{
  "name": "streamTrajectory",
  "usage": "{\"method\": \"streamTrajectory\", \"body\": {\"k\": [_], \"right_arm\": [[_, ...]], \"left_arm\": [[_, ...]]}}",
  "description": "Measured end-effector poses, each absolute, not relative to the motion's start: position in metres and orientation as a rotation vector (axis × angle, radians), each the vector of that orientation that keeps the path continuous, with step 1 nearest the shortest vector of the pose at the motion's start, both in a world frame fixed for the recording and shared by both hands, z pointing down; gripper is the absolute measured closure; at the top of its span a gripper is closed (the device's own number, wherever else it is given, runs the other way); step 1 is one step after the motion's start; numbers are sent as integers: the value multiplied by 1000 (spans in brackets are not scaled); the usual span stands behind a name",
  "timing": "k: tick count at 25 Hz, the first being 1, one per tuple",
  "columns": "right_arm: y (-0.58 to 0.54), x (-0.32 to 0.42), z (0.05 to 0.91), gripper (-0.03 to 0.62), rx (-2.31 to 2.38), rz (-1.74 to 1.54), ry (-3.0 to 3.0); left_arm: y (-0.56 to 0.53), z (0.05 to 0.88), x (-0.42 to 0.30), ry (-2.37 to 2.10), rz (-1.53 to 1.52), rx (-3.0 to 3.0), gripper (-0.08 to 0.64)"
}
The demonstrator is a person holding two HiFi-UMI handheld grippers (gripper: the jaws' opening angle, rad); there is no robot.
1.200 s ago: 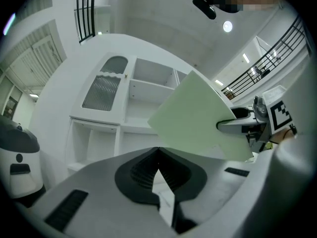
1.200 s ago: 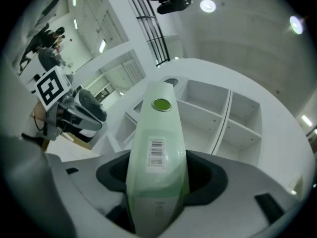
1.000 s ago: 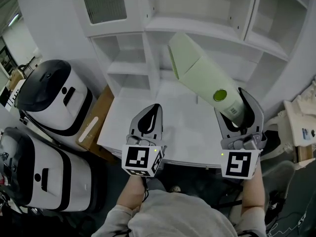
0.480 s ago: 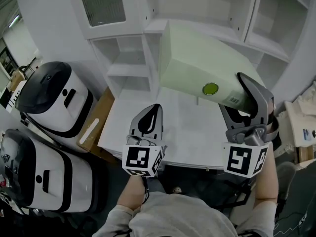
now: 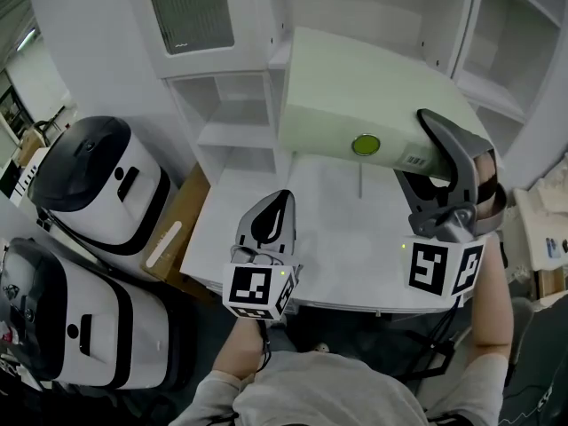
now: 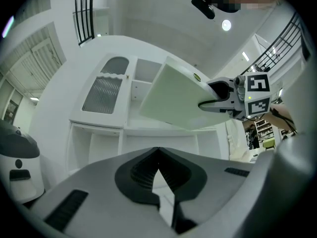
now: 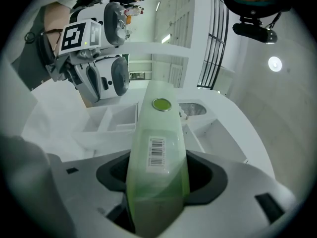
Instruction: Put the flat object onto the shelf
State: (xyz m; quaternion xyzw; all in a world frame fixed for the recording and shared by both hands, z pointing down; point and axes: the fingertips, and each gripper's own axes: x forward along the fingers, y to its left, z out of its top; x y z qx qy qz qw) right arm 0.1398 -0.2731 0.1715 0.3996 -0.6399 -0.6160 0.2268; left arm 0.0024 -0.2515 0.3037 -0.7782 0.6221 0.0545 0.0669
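Facing shelf [image 5: 235,136], noted one flat green object [image 5: 355,96] raised before it, pinched at its edge in closed jaws of right gripper [image 5: 422,153]. Saw left gripper [image 5: 280,201] below shelf, jaws together, empty. Counted two white machines [image 5: 98,176] left of shelf.

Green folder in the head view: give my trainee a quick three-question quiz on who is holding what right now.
1. True or false: the left tongs are shut with nothing between them.
2. What grips the pale green folder? A) the left tongs alone B) the right tongs alone C) both tongs together
3. Short answer: in the right gripper view, which printed label lies on the folder between the tongs and the round green snap button?

Key: 1 true. 2 B. 3 the barcode sticker.
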Motion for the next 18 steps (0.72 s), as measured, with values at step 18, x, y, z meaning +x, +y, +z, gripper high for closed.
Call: {"method": "streamTrajectory", "body": {"k": [18], "right_arm": [[-359, 98, 174, 301, 1068, -1686, -1614]], "left_arm": [[-303, 304, -38, 1838, 156, -2382, 546]]}}
